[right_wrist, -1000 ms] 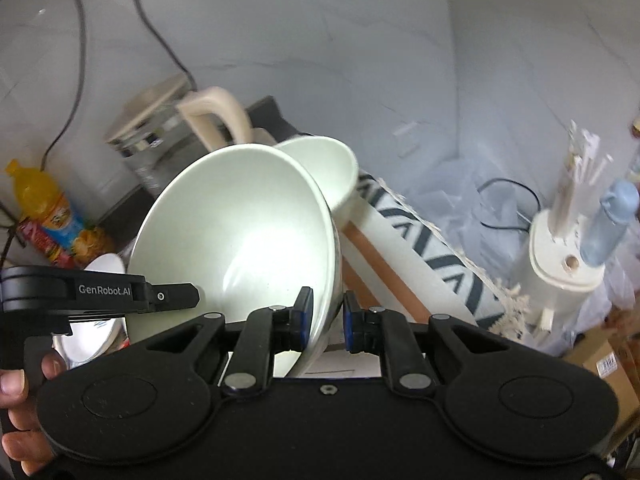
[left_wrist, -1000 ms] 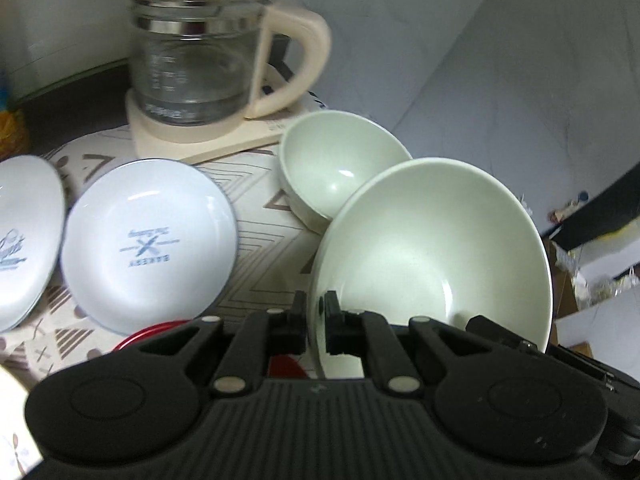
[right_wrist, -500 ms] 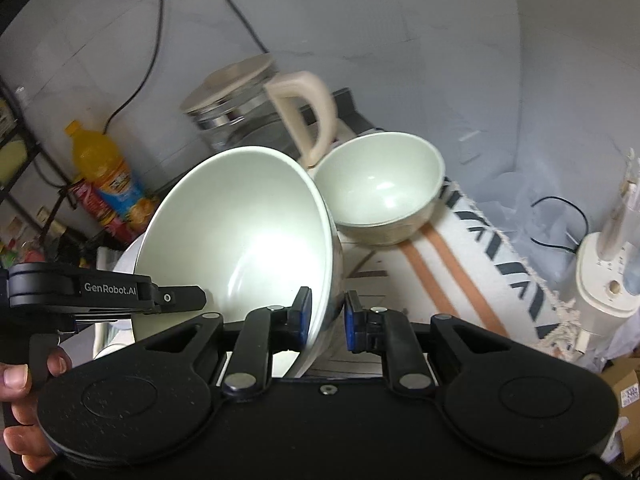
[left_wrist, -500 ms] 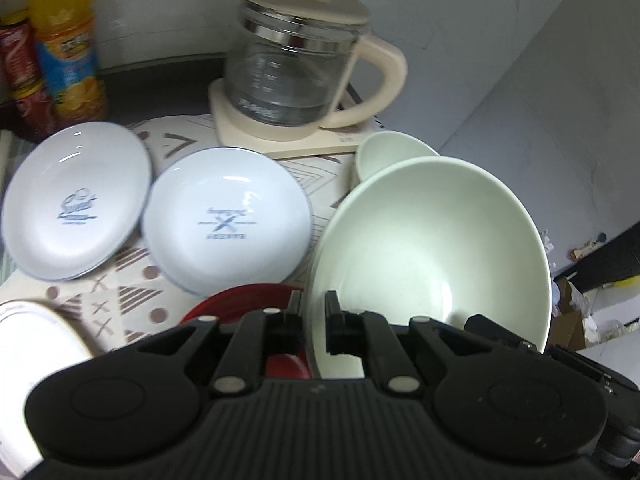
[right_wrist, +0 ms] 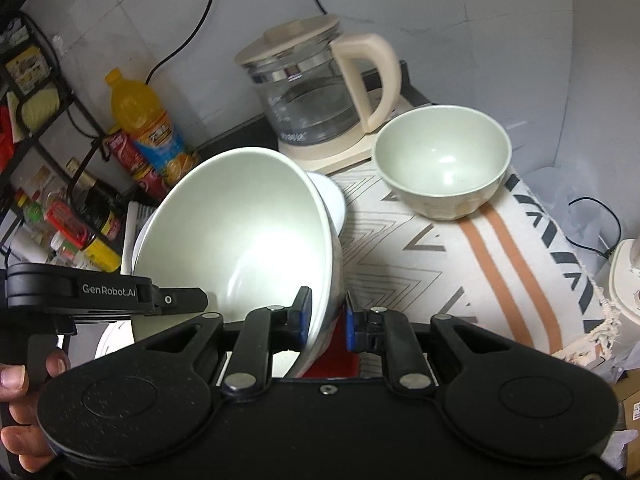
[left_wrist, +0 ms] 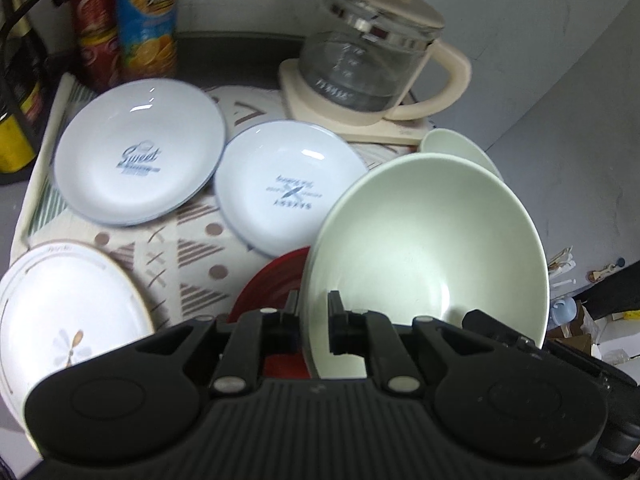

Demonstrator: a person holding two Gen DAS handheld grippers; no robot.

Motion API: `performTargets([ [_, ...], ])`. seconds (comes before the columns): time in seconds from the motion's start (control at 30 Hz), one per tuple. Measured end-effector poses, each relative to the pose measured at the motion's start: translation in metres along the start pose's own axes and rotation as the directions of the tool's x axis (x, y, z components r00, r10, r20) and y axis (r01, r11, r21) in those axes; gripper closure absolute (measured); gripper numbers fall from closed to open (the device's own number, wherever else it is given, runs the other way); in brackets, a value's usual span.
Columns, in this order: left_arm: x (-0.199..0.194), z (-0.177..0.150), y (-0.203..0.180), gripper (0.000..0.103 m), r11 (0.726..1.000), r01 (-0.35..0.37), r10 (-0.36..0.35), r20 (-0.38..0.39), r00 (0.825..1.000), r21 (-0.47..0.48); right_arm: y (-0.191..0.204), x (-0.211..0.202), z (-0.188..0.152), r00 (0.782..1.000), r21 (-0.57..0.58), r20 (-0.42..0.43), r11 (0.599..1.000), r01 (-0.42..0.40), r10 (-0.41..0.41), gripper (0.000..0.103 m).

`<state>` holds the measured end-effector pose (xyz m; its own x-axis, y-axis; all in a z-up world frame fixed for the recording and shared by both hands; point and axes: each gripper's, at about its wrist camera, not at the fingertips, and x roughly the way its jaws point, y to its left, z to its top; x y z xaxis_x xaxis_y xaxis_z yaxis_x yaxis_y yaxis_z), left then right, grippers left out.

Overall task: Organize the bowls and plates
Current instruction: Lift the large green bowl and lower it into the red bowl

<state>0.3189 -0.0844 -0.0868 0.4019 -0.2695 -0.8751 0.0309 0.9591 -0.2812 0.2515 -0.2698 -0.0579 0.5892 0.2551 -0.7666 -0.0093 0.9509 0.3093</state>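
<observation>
Both grippers are shut on the rim of one large pale green bowl (left_wrist: 432,240), held tilted above the table. My left gripper (left_wrist: 313,320) pinches its left rim; my right gripper (right_wrist: 326,320) pinches its right rim, and the bowl (right_wrist: 248,232) fills the left of that view. A smaller green bowl (right_wrist: 442,168) stands upright on the cloth beyond, partly hidden in the left wrist view (left_wrist: 456,148). Two white plates with blue print (left_wrist: 140,152) (left_wrist: 288,192) lie on the cloth. A red plate (left_wrist: 272,280) sits under the held bowl. A white gold-rimmed plate (left_wrist: 64,312) lies at the left.
A glass kettle (right_wrist: 312,92) on a cream base stands at the back. An orange drink bottle (right_wrist: 148,128) and a red can (left_wrist: 96,28) stand by the wall. A black rack (right_wrist: 40,140) with jars is at the left. The patterned cloth (right_wrist: 460,260) covers the table.
Both grippers have carried the large bowl back and to the left, away from the kettle and small bowl. More plates and the bottles have come into view.
</observation>
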Motion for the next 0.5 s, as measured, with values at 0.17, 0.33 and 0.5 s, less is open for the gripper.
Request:
performTargets([
  [0.17, 0.007, -0.014, 0.011, 0.094, 1.0, -0.005, 0.004, -0.038, 0.999, -0.026, 0.004, 0.007, -0.009, 0.999, -0.021, -0.043, 1.0, -0.003, 0.002, 0.086],
  [0.33, 0.015, -0.024, 0.019, 0.094, 0.999, -0.012, 0.009, -0.07, 0.998, -0.047, 0.005, 0.014, -0.018, 0.996, -0.029, -0.09, 1.0, 0.001, -0.004, 0.086],
  [0.5, 0.026, -0.03, 0.027, 0.094, 0.998, -0.003, -0.003, -0.102, 0.995, -0.065, 0.005, 0.02, -0.024, 0.993, -0.031, -0.113, 0.999, 0.015, -0.018, 0.086],
])
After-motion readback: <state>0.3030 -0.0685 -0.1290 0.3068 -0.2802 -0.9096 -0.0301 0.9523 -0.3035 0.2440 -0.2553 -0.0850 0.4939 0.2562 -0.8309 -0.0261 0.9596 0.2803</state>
